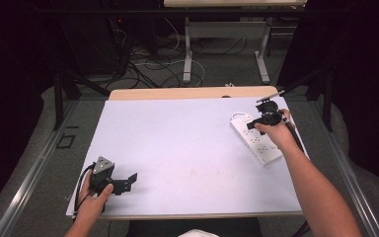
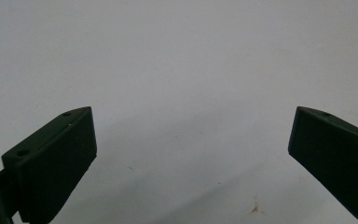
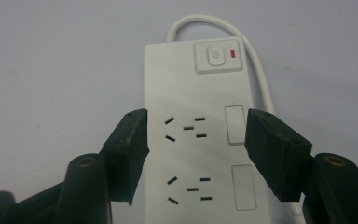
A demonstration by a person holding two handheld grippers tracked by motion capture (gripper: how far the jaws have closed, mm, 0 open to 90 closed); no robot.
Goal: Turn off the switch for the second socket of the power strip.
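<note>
A: Seen from above: right gripper set over the far end of a white power strip, jaws hidden under the hand.

B: Clearer along the right gripper's own jaws. Power strip lying flat directly beneath, running straight ahead. Jaws partly spread, one over each long edge. Touching the strip's sides or hovering above them: cannot tell.

A: Details on the strip?

B: Rocker switch with a red indicator at the far end, ahead of the jaw tips. Two sets of dark socket slots between the jaws, a blank rectangular cover beside each set. White cord looping from the far end and back along the right jaw's side.

A: Left gripper?

B: Held near the front left corner of the white table cover, well apart from the strip. Left gripper jaws wide apart, just bare cover between and ahead of them, with a few faint specks.

A: Any containers?

B: Just the flat sheet, bearing the strip and its cord.
</note>
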